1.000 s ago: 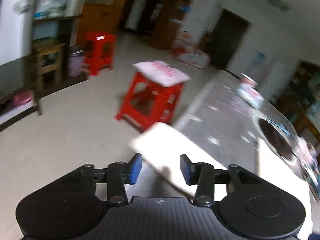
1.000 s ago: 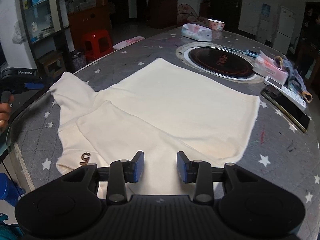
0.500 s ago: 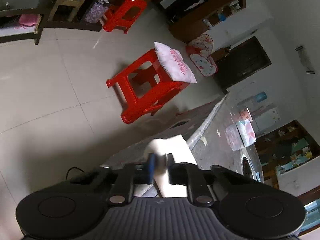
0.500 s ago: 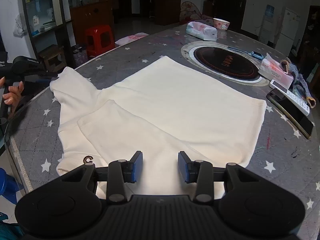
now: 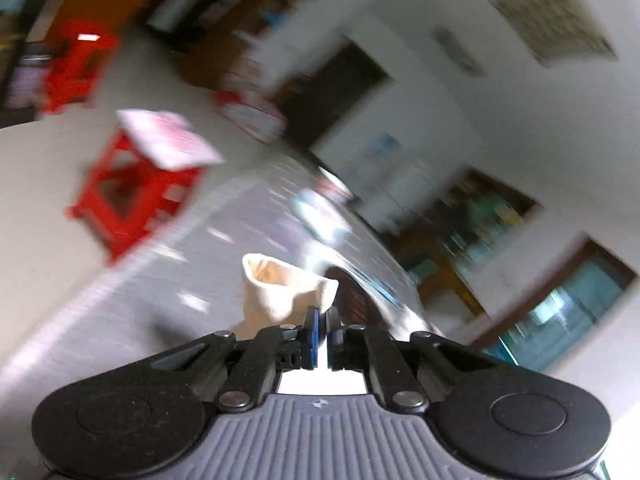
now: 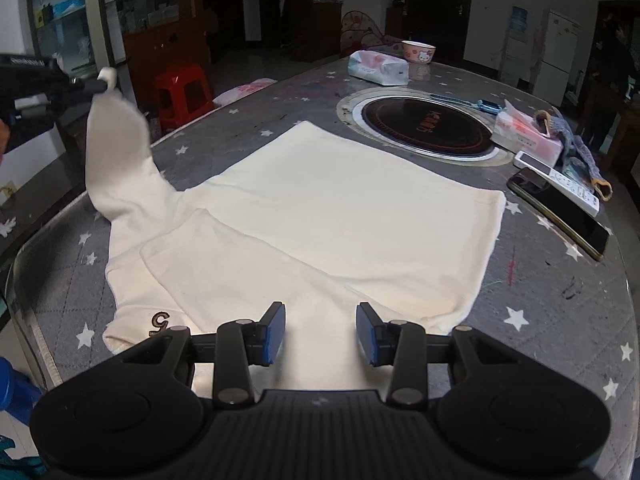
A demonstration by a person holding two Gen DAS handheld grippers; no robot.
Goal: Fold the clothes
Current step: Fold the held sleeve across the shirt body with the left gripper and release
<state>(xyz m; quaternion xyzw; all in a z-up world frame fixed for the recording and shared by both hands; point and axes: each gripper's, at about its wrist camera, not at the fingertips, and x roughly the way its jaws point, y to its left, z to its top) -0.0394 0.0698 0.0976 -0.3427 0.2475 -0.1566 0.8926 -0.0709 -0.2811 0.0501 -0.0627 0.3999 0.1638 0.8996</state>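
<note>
A: Left of the induction cooktop point(image 6: 426, 126), what holds the raised sleeve point(image 6: 116, 148)?

B: The left gripper point(image 6: 102, 85), its jaws pinched tight on the sleeve cuff point(image 5: 286, 294). The sleeve hangs lifted above the table edge, on the side away from the cooktop.

A: And the garment itself?

B: The cream sweatshirt point(image 6: 320, 220) lies flat on the star-patterned table point(image 6: 560, 304), just in front of the cooktop, one sleeve already folded across its body.

A: The near gripper?

B: The right gripper point(image 6: 320, 332) hovers over the hem with jaws partly spread, holding nothing.

A: What risks follow?

B: The pinch takes only a little cloth, so a quick swing may likely free the cuff. With nothing pressing the body down, the pull could also drag the sweatshirt and spoil the finished fold.
</note>
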